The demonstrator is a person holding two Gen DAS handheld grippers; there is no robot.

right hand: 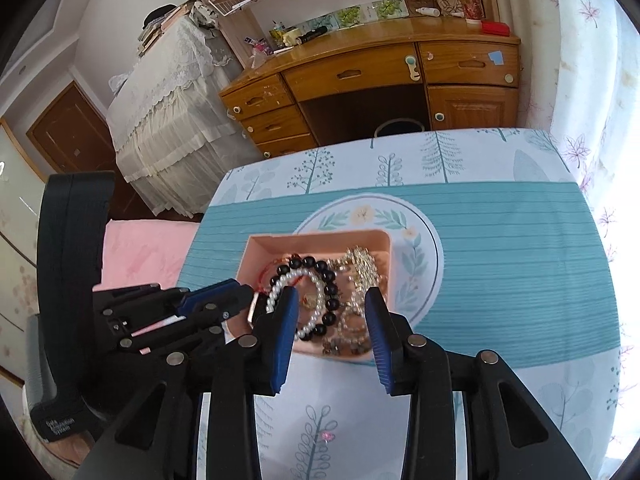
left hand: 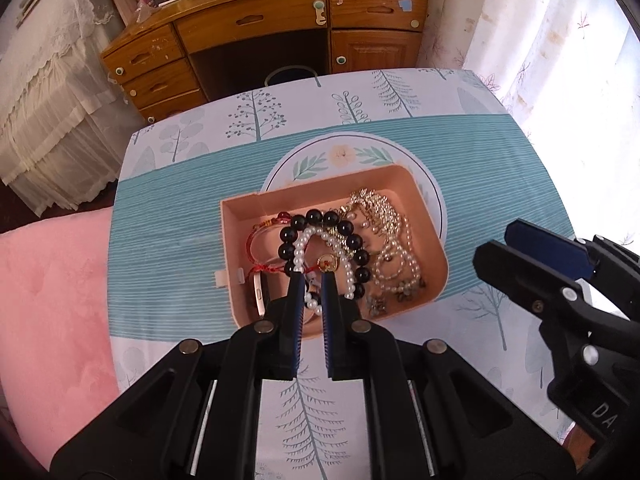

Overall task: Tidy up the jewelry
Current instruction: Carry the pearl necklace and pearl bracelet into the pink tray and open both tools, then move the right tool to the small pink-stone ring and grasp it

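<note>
A pink open box (left hand: 432,240) (right hand: 320,238) sits on the table and holds a tangle of jewelry: a black bead bracelet (left hand: 352,240) (right hand: 330,292), a white pearl bracelet (left hand: 298,254) (right hand: 276,292), a red cord bracelet (left hand: 260,236), a gold pendant (left hand: 327,263) and a gold-and-pearl chain (left hand: 384,216) (right hand: 362,266). My left gripper (left hand: 313,280) hovers over the box's near side, jaws narrowly apart around the pearl strand and holding nothing. My right gripper (right hand: 332,300) is open above the box's near edge.
The table (left hand: 168,216) has a teal and white tree-print cloth with a round floral print (left hand: 344,156) under the box. A pink cushion (left hand: 52,300) lies left. A wooden desk (left hand: 256,36) stands behind, a lace-covered piece (left hand: 44,92) at far left, a curtain (left hand: 520,20) right.
</note>
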